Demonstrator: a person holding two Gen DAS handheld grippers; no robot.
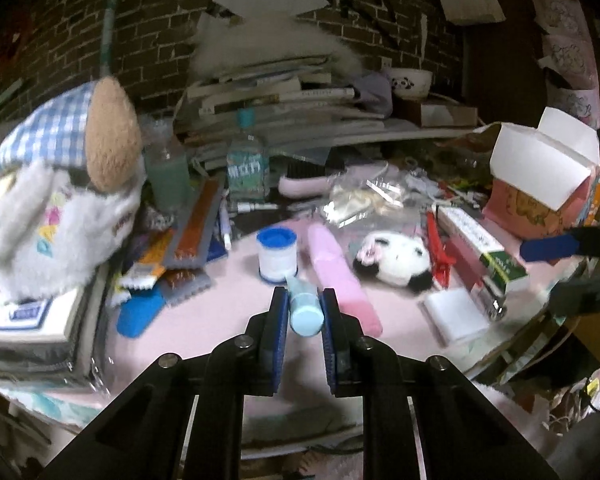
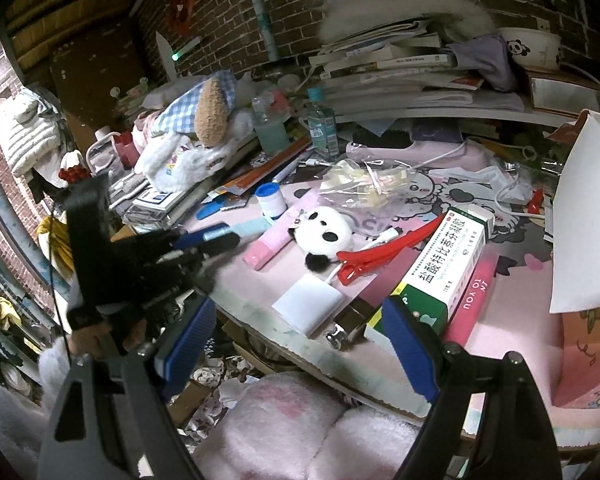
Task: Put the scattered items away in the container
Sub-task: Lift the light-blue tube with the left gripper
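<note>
Tube (image 1: 305, 307), pale blue, sits pinched between my left tongs (image 1: 305, 312), just above the pink mat (image 1: 228, 320) near the tape roll (image 1: 277, 256). My right tongs (image 2: 300, 344) hang wide open, empty, beside the green box (image 2: 440, 268).

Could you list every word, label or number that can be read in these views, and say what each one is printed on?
"盐酸特比萘芬凝胶": green-and-white medicine box, right wrist view.
"YOU YOU" (as it seems to read): pink case lying under that box.
Too small or blurred to read: the water bottle label, the book spines in the stack, the plush toy print, the small print on the medicine box.
No text shows on the light blue tube in the left tool.
</note>
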